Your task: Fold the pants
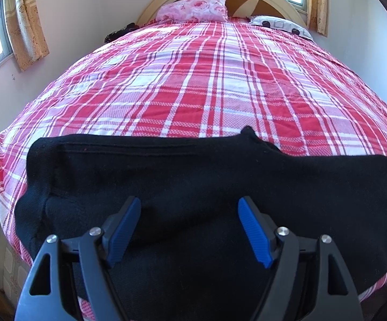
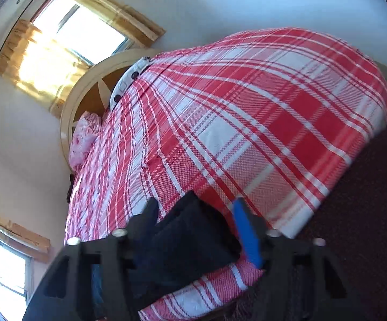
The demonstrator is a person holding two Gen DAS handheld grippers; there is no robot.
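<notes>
Black pants lie across the near end of a bed, spread wide from left to right. My left gripper hovers just over them, jaws open wide, its blue pads clear of the cloth. In the right wrist view, a folded end of the black pants sits between the fingers of my right gripper. Those jaws stand apart. The blue right pad is off the cloth, and the left finger is partly hidden behind it.
A red and white plaid cover spreads over the bed. A pink floral pillow and a grey patterned pillow lie by the rounded headboard. Curtained windows line the walls. A dark maroon surface runs along the bed's edge.
</notes>
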